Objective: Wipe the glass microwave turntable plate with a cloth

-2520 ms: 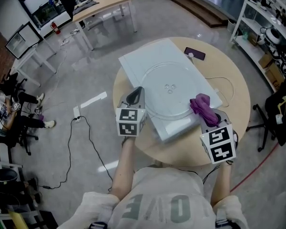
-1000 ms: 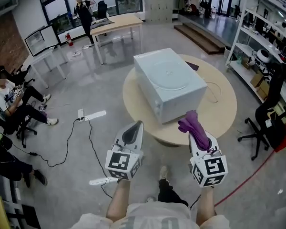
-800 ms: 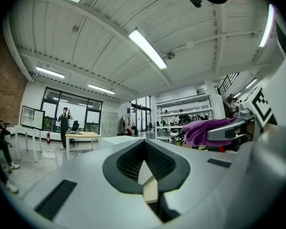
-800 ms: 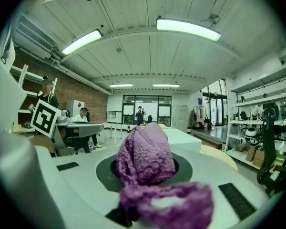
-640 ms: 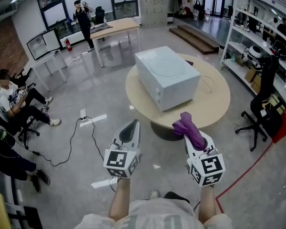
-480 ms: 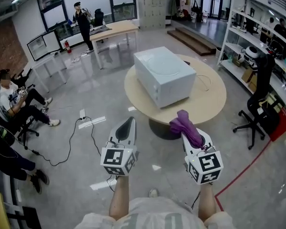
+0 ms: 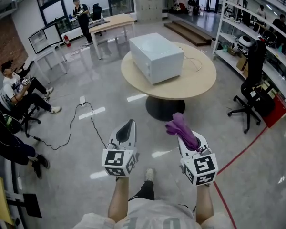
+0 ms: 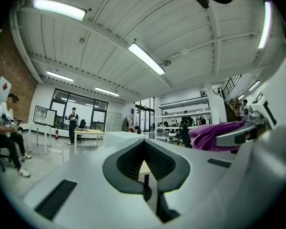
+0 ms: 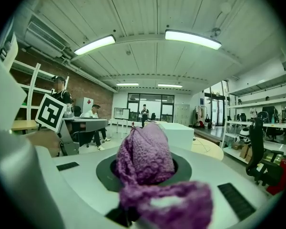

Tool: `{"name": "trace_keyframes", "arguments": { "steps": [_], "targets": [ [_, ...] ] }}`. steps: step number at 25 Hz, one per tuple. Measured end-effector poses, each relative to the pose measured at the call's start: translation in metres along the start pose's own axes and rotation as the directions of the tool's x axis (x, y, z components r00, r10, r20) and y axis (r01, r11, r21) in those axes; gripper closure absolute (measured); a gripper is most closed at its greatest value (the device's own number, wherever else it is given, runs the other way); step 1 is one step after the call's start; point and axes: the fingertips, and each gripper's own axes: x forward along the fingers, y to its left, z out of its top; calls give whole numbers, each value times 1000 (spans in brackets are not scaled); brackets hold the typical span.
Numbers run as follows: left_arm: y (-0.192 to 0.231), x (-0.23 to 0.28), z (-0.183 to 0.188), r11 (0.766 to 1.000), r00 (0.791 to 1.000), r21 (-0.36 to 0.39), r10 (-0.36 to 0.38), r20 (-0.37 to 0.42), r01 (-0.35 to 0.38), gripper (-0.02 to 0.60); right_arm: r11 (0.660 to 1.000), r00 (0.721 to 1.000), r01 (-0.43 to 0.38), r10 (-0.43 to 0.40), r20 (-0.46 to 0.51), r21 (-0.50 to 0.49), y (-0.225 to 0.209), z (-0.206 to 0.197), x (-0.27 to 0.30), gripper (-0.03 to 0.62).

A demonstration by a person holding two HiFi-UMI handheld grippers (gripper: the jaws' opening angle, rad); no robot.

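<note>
The white microwave (image 7: 156, 56) stands far off on the round wooden table (image 7: 190, 82), with the glass turntable plate (image 7: 152, 43) faintly visible on its top. Both grippers hang over the floor, well short of the table. My left gripper (image 7: 127, 124) is shut with nothing in it; in the left gripper view its jaws (image 8: 144, 165) meet in a closed seam. My right gripper (image 7: 182, 130) is shut on the purple cloth (image 7: 180, 128), which bunches over the jaws (image 9: 145, 173) and hides their tips. The cloth (image 9: 145, 151) fills the middle of the right gripper view.
Grey floor lies between me and the table's black base (image 7: 163, 108). A cable and power strip (image 7: 83, 112) trail at the left. People sit at the left (image 7: 14, 87). An office chair (image 7: 251, 75) and shelves (image 7: 257, 27) stand at the right. A red floor line (image 7: 236, 159) runs nearby.
I have backed away from the table, so the microwave has shrunk into the distance. Both grippers came off the microwave top and stay shut, the right still holding the cloth.
</note>
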Motion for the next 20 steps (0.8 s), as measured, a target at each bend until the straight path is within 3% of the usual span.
{"name": "trace_keyframes", "arguments": {
  "steps": [9, 20],
  "targets": [
    [-34, -70, 14, 1000, 1000, 9, -29, 11, 29, 580, 1000, 1000, 15, -15, -4, 16, 43, -4, -65, 546],
    [-37, -109, 18, 995, 996, 31, -91, 10, 91, 580, 996, 997, 73, -74, 13, 52, 76, 3, -87, 546]
  ]
}}
